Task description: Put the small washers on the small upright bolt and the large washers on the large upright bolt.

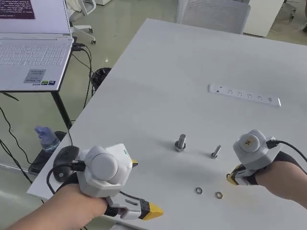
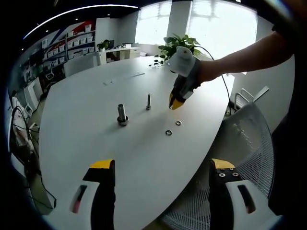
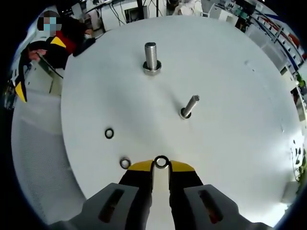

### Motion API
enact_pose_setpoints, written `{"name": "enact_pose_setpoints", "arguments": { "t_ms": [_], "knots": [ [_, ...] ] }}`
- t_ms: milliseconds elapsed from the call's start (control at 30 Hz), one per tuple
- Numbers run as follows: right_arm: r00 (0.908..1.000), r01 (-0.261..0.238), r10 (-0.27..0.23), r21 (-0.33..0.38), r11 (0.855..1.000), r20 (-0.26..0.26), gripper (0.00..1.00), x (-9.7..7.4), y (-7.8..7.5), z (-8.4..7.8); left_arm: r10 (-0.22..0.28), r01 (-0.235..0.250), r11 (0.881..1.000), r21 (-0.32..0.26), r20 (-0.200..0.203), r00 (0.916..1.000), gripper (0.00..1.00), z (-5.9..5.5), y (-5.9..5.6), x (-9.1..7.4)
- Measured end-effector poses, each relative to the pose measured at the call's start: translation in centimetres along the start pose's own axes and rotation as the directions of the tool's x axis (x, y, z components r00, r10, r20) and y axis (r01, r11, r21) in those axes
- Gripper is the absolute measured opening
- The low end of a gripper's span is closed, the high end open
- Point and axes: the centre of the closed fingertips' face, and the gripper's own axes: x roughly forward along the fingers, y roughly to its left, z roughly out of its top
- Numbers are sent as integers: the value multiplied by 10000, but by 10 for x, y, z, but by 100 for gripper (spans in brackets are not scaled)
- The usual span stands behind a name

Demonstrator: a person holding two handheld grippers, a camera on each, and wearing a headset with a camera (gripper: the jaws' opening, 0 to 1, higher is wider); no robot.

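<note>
My right claw (image 3: 161, 166) is clenched on a washer (image 3: 157, 162) over the worktop (image 3: 225, 67); my left claw (image 2: 162, 166) hangs wide apart.

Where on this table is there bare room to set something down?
Bare: the wide stretch of table between the power strip and the large bolt, and everything left of that bolt. Crowded: around the small bolt, the loose washers and the right gripper holding a washer.
</note>
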Motion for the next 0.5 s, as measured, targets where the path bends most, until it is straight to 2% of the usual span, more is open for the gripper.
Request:
{"name": "enact_pose_setpoints", "arguments": {
  "t_ms": [233, 500],
  "knots": [
    [9998, -80, 78, 121, 9999, 193, 12, -10, -8, 14, -22, 22, 10000, 65, -56, 10000, 80, 1, 2, 1],
    [9990, 49, -50, 24, 10000, 435, 12, -17, -20, 30, -27, 28, 9999, 105, -60, 10000, 80, 3, 1, 3]
  ]
}}
